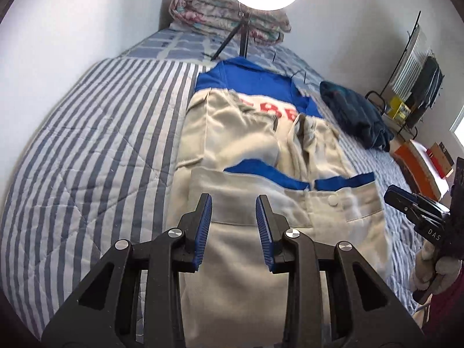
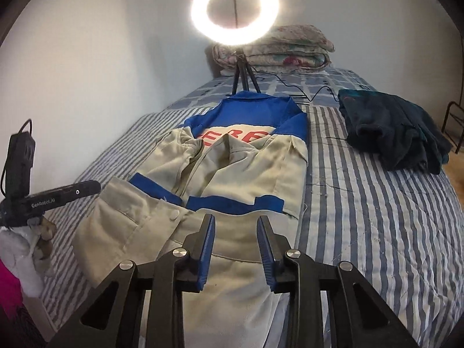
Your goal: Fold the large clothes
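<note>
Both jaws are standing open and empty, the left gripper (image 1: 233, 217) and right gripper (image 2: 236, 236) hovering over the jacket (image 2: 232, 168).
It is lying partly folded on the striped bed (image 2: 377, 217); soft, limp cloth, probably best pinched at the near hem corners.

Matt cloth jacket (image 1: 246, 133) lies on a quilted cloth bedspread (image 1: 95, 133).
</note>
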Tool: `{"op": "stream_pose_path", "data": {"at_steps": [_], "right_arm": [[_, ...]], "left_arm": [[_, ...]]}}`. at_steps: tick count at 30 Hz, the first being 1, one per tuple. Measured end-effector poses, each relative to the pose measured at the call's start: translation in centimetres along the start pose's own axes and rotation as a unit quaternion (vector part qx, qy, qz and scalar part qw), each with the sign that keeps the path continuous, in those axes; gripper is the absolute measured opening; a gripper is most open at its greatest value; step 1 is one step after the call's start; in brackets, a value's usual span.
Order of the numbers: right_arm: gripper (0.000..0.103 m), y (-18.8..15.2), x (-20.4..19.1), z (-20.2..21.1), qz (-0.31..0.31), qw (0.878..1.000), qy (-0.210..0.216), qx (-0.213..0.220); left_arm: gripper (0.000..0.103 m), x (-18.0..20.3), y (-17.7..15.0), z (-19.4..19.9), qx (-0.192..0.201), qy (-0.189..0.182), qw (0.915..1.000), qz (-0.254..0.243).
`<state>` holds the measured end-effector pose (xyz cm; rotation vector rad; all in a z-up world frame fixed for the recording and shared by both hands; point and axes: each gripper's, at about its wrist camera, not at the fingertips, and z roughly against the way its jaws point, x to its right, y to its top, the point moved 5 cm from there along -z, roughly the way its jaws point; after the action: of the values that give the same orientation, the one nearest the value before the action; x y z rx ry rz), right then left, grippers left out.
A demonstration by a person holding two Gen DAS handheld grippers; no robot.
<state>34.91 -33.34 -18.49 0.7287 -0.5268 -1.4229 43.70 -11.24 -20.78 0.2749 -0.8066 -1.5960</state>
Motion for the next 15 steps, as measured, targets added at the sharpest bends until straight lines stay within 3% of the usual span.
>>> {"op": "stream_pose_path", "data": {"at_steps": [7,10,15], "right_arm": [[0.028,-1.2,1.9,-3.5,0.017,0.997,-0.063,-0.049],[0.03,-2.3,3.2,-4.8,0.006,0.995,-0.065,-0.073],[0.031,-2.9,3.3,-5.2,0.01,0.995,-0.07,-0.076]], "left_arm": [[0.031,-1.4,-0.5,-2.8,-0.022,0.027,0.9994,-0.003],[0.037,-2.8,-0.9,-4.5,-0.046,0.029,0.9984,0.013],[0.038,-3.2,-0.8,-5.0,-0.047,0.022,0.9985,0.017]]}}
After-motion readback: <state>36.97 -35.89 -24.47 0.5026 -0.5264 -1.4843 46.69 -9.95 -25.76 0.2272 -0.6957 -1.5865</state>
